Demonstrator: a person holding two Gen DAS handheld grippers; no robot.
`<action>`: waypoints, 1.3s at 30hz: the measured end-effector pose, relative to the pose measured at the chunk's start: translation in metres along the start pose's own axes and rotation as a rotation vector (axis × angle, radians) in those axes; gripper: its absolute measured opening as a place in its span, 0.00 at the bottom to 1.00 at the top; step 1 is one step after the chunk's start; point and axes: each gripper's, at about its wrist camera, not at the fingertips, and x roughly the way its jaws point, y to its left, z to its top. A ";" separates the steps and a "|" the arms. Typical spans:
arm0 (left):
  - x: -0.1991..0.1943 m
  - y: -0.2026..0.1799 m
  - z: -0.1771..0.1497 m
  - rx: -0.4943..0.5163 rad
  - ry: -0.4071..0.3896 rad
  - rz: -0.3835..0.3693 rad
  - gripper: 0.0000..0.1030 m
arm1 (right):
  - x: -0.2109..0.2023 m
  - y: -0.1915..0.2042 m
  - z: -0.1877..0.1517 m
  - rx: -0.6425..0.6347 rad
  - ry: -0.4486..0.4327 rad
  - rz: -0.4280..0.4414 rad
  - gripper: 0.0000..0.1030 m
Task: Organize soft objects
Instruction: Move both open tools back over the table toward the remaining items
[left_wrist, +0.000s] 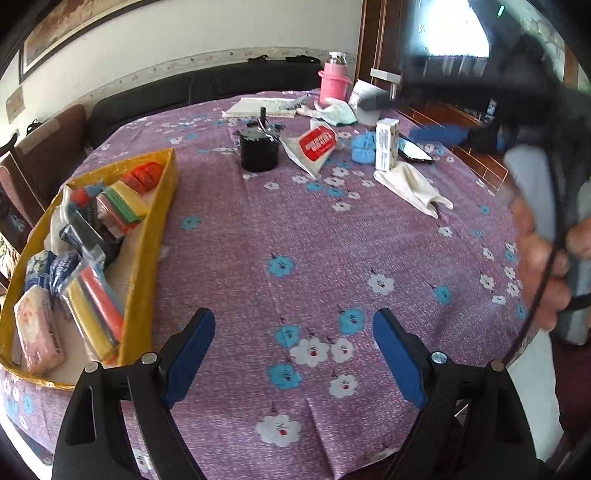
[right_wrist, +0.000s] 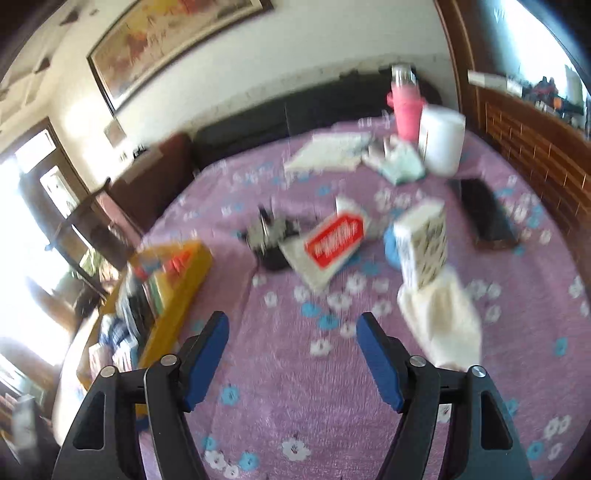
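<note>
A yellow box (left_wrist: 162, 206) at the table's left holds several soft packs: tissue packs, coloured sponges and cloths. It shows blurred in the right wrist view (right_wrist: 177, 291). A cream cloth (left_wrist: 413, 188) lies at the right, also in the right wrist view (right_wrist: 443, 317). A blue soft item (left_wrist: 364, 147) sits behind a white carton (left_wrist: 386, 144). A red-and-white pack (left_wrist: 314, 146) lies mid-table. My left gripper (left_wrist: 293, 347) is open and empty above the purple tablecloth. My right gripper (right_wrist: 291, 350) is open and empty, left of the cream cloth.
A black pot (left_wrist: 259, 147), a pink bottle (left_wrist: 334, 81), papers (left_wrist: 266, 107), a pale green cloth (left_wrist: 338, 112) and a phone (left_wrist: 415, 149) sit at the back. A white canister (right_wrist: 441, 142) stands far right. The person's hand (left_wrist: 550, 266) holds the right gripper's handle.
</note>
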 end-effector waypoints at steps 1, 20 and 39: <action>0.001 -0.001 0.000 0.001 0.005 0.000 0.84 | -0.007 0.003 0.001 -0.012 -0.028 -0.001 0.81; 0.009 -0.009 -0.004 -0.002 0.032 -0.030 0.84 | -0.027 0.047 -0.013 -0.189 -0.130 -0.005 0.86; 0.020 -0.014 0.000 -0.003 0.056 -0.058 0.84 | -0.010 0.031 -0.018 -0.146 -0.088 -0.003 0.86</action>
